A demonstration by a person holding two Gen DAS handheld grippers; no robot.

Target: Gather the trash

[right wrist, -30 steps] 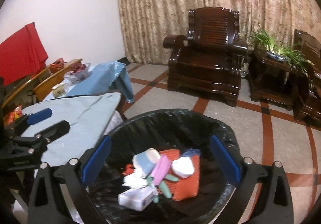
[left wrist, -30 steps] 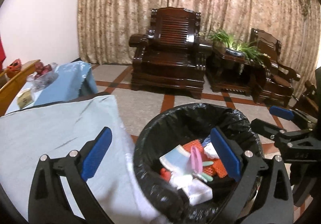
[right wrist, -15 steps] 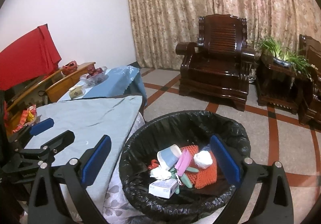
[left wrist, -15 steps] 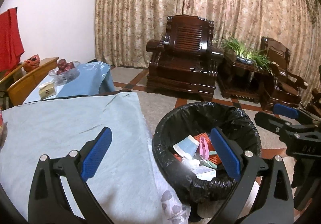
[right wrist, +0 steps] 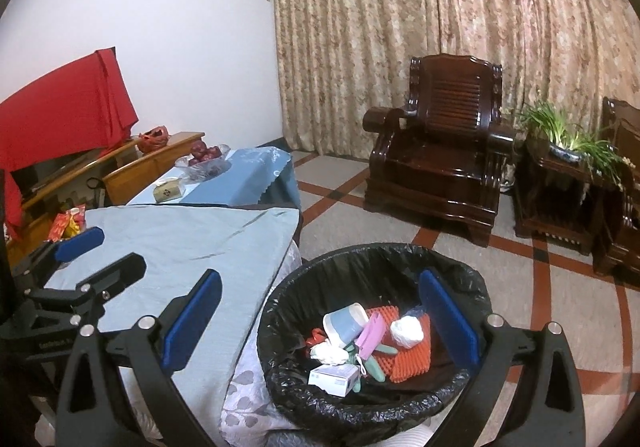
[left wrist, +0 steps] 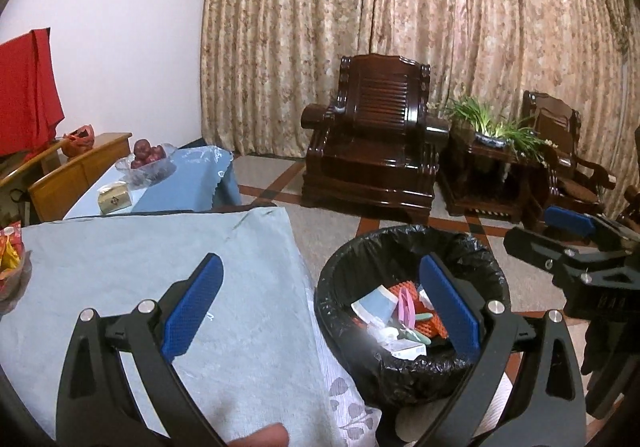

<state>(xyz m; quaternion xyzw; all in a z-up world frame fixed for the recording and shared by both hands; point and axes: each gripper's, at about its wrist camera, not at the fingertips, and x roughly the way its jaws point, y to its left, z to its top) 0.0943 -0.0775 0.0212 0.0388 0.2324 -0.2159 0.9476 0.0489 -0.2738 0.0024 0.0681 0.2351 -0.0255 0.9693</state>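
Hovering nearest the lens: left gripper (left wrist: pixel 320 303), blue pads spread wide and carrying nothing, one pad over the table and the other over the bin. Right gripper (right wrist: pixel 320 309), fingers likewise parted and empty, is hanging above the bin's near rim; each tool is also showing at the edge of the other's view. A fingertip (left wrist: pixel 262 434) of the person is intruding at the bottom of the left view. Beneath the left gripper, the table's pale blue cloth (left wrist: pixel 132 279) is lying bare of litter across all that is visible. Just beside the table's corner, the bin (right wrist: pixel 280 311), lined with a black bag, is standing on the floor and holding the collected trash: a small white box (right wrist: pixel 333 378), crumpled tissue (right wrist: pixel 329 353), a blue-and-white cup (right wrist: pixel 345 322), a pink mask (right wrist: pixel 372 334), green sticks, a wadded white ball (right wrist: pixel 407 331), an orange ridged mat (right wrist: pixel 412 355). At the table's far left edge, a bowl of bright wrappers (left wrist: pixel 10 259) is sitting; whether that counts as trash cannot be told. Farther off: a second table with a fruit dish (right wrist: pixel 204 161), a red cloth (right wrist: pixel 60 115), dark wooden armchair (right wrist: pixel 440 151), potted plant (right wrist: pixel 568 135), curtain. Judgement: the drop-off step is looking finished, collecting near complete. The next move is calling for a sweep of the table for leftovers, otherwise a retreat.
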